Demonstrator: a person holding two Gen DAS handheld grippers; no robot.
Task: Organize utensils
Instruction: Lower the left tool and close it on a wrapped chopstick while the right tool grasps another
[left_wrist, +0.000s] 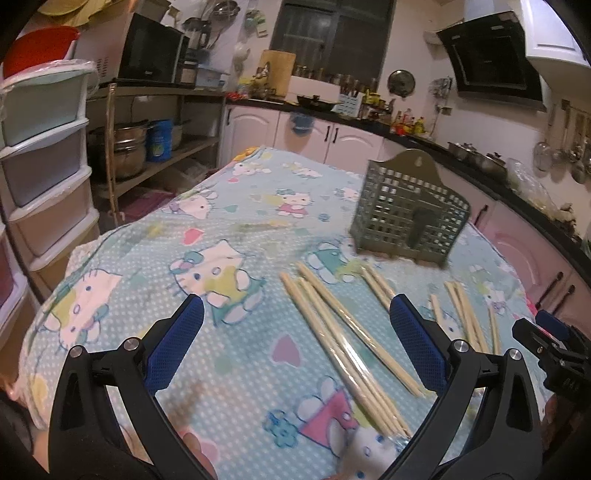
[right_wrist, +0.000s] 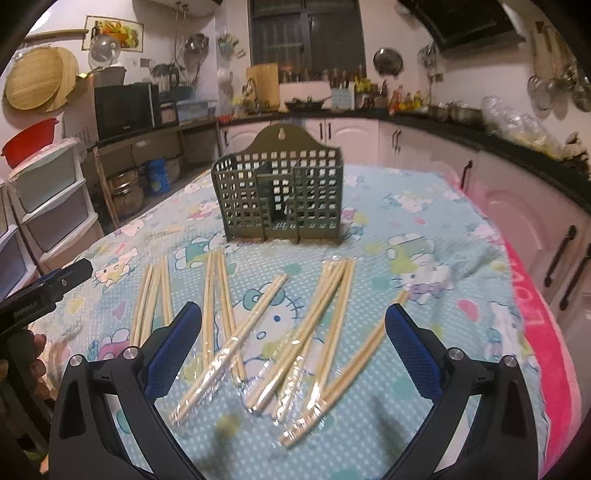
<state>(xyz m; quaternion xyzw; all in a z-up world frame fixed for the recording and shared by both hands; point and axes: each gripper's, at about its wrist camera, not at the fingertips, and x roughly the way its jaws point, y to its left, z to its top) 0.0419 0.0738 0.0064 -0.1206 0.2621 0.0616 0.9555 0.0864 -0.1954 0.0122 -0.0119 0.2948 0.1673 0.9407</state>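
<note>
While both the left hand-held gripper (left_wrist: 295, 321) and right hand-held gripper (right_wrist: 293, 326) hover wide open and empty, the chopsticks (right_wrist: 236, 343), lying on the tabletop (right_wrist: 424, 266) before the slotted holder (right_wrist: 280, 195), look light, stiff and slippery in plastic sleeves, best pinched mid-length.

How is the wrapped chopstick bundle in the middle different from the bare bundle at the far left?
The middle bundle sits in clear crinkly plastic; the left bundle shows no wrap. The middle bundle lies slanted, its far end tipped right; the left bundle runs nearly straight toward the holder. Both are pale wooden sticks lying flat on the cloth, untouched by either open gripper.
</note>
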